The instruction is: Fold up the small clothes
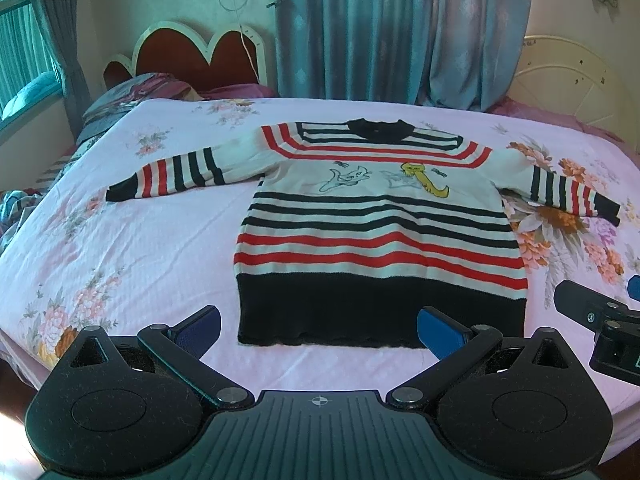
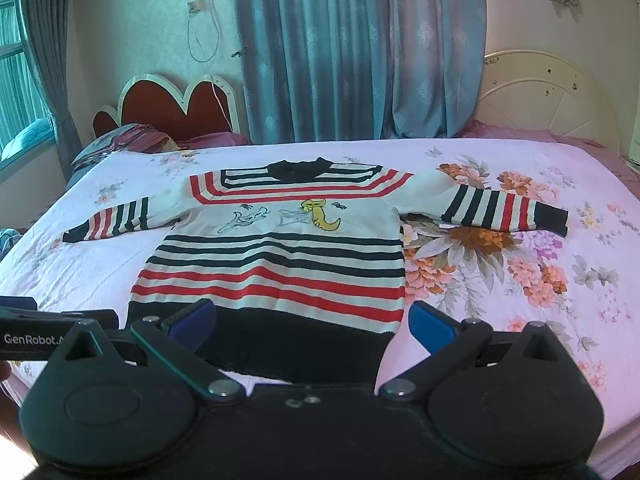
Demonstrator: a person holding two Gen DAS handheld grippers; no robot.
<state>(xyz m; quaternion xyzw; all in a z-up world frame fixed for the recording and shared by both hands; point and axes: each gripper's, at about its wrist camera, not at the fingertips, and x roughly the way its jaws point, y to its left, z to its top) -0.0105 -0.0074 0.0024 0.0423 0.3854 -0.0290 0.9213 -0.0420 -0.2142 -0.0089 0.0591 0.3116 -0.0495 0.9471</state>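
Note:
A small striped sweater (image 1: 372,224) lies flat on the bed, face up, with red, black and white stripes, cat pictures on the chest, a black hem toward me and both sleeves spread out sideways. It also shows in the right wrist view (image 2: 276,260). My left gripper (image 1: 318,330) is open and empty, hovering just in front of the black hem. My right gripper (image 2: 312,324) is open and empty, over the hem's right part. The right gripper's body shows at the right edge of the left wrist view (image 1: 596,320).
The bed has a pink floral sheet (image 1: 120,240) with its front edge just below the grippers. Crumpled bedding (image 1: 132,92) lies at the far left by a red headboard (image 1: 192,56). Curtains (image 1: 400,28) hang behind. A cream headboard (image 2: 548,92) stands at the far right.

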